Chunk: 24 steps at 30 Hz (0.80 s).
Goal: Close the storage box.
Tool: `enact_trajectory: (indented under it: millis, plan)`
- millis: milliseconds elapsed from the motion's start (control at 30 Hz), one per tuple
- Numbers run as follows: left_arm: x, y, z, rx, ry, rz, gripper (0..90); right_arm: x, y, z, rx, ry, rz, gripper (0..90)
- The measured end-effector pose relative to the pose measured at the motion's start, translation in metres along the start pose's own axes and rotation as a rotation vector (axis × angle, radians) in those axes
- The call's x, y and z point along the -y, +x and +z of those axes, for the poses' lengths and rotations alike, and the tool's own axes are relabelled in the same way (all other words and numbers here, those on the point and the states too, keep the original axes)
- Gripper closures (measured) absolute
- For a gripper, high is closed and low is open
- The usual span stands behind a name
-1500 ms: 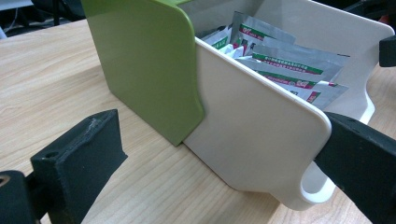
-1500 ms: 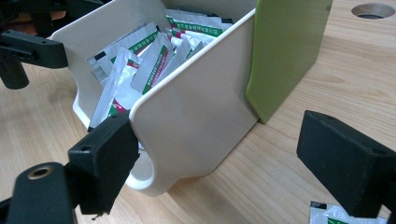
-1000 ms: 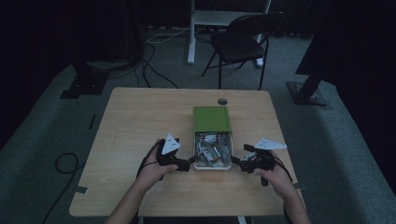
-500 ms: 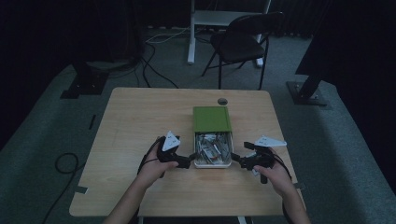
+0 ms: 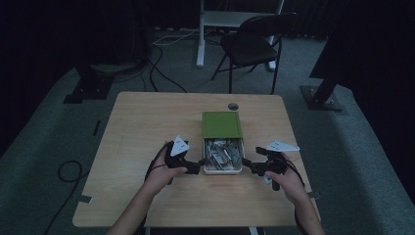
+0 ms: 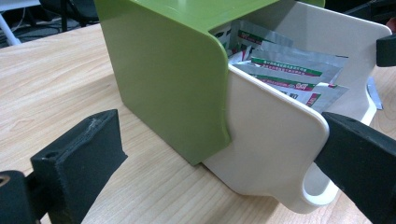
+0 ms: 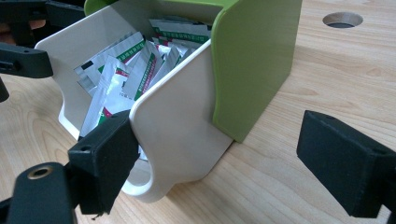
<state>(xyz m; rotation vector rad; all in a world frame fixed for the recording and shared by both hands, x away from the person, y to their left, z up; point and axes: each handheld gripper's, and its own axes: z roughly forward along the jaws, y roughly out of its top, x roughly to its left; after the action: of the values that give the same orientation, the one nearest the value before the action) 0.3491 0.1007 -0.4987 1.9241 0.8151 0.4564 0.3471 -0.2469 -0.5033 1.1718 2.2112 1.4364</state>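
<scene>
A green box (image 5: pixel 221 125) lies at the table's middle with its white drawer (image 5: pixel 222 171) pulled out toward me, full of foil sachets (image 5: pixel 222 152). My left gripper (image 5: pixel 199 164) is at the drawer's front left corner and my right gripper (image 5: pixel 245 164) at its front right corner. In the left gripper view the left gripper (image 6: pixel 219 163) is open, its jaws wide apart on either side of the drawer's side wall (image 6: pixel 271 140) and the green box (image 6: pixel 163 74). In the right gripper view the right gripper (image 7: pixel 224 161) is open too, straddling the drawer's corner (image 7: pixel 177 126); sachets (image 7: pixel 126 70) show inside.
The wooden table (image 5: pixel 147 122) has a round cable hole (image 5: pixel 233 106) just beyond the box. A folding chair (image 5: pixel 254 44) and a white desk leg (image 5: pixel 200 34) stand on the carpet beyond the table. Cables (image 5: pixel 68 171) lie on the floor at the left.
</scene>
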Motion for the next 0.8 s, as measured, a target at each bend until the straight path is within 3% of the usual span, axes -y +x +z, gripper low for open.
enact_trajectory:
  millis: [800]
  plan:
    - [-0.0064,0.0085,0.0081,-0.018,-0.001,-0.008,2.7,-0.0068,-0.0068,0.0094,0.029,-0.012,0.026,12.5]
